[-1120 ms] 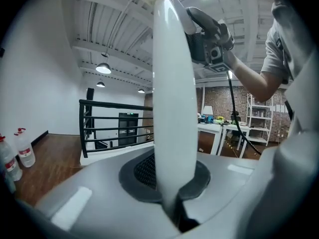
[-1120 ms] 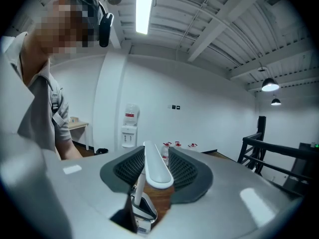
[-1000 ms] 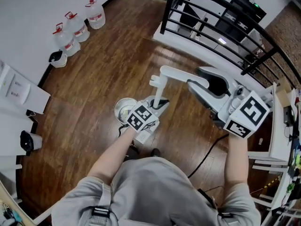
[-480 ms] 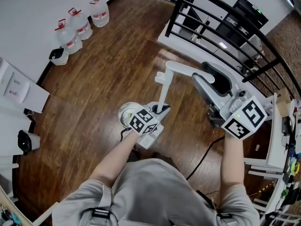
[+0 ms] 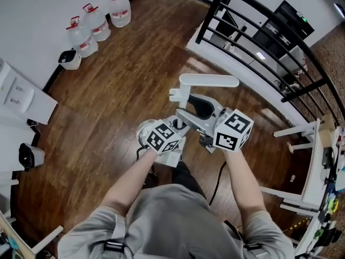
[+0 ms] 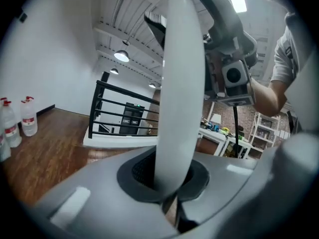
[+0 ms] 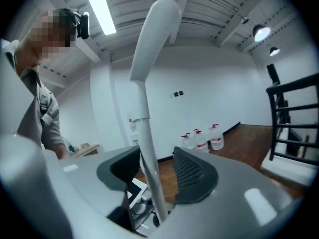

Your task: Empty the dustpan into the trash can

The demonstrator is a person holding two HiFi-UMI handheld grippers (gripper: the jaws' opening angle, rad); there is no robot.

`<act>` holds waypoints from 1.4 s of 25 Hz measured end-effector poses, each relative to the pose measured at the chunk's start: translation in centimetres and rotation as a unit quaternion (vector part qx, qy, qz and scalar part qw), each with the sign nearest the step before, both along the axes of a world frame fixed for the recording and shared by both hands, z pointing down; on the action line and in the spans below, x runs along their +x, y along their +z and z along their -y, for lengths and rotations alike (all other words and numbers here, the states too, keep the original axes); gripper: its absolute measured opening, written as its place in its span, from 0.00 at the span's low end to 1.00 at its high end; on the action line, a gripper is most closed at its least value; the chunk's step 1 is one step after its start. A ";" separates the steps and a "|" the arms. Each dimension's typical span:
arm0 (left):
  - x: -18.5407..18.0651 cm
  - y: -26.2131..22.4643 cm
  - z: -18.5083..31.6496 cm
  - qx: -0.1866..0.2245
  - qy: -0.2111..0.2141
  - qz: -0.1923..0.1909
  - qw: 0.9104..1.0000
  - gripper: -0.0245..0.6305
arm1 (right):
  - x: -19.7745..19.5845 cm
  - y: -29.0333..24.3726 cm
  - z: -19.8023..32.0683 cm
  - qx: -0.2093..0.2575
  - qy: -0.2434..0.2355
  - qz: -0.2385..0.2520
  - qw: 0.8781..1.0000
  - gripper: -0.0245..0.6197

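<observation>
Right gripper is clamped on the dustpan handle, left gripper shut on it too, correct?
No: the right gripper view shows the right gripper open, jaws just opened further, the dustpan handle loose between them. The left gripper is shut on it.

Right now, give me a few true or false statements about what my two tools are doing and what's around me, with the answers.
1. The left tool is clamped on the white handle. True.
2. The right tool is squeezed shut on that handle. False: its jaws stand apart and have just been opening; the handle runs between them without being gripped.
3. Three water bottles stand on the floor by the wall. True.
4. The railing is white. False: it is black.
</observation>
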State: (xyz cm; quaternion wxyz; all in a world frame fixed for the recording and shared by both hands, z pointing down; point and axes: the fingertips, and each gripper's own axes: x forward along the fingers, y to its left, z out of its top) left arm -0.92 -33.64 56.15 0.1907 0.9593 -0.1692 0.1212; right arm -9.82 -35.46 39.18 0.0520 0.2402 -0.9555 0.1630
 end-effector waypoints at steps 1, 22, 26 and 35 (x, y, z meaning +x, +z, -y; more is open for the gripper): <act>-0.1 -0.3 0.6 -0.004 -0.008 -0.003 1.000 0.04 | -0.5 -0.3 0.3 0.004 -0.023 0.007 1.000 0.27; -8.9 -0.3 12.5 -0.040 -0.249 -0.072 0.965 0.04 | -7.5 1.6 14.1 -0.044 -0.059 -0.010 0.997 0.16; -9.9 0.3 14.4 -0.050 -0.262 -0.075 0.961 0.04 | -8.5 2.5 16.6 -0.050 -0.038 -0.007 0.998 0.16; -11.1 2.7 17.9 -0.078 -0.267 -0.081 0.957 0.04 | -9.7 5.6 21.5 -0.080 -0.028 -0.009 0.996 0.16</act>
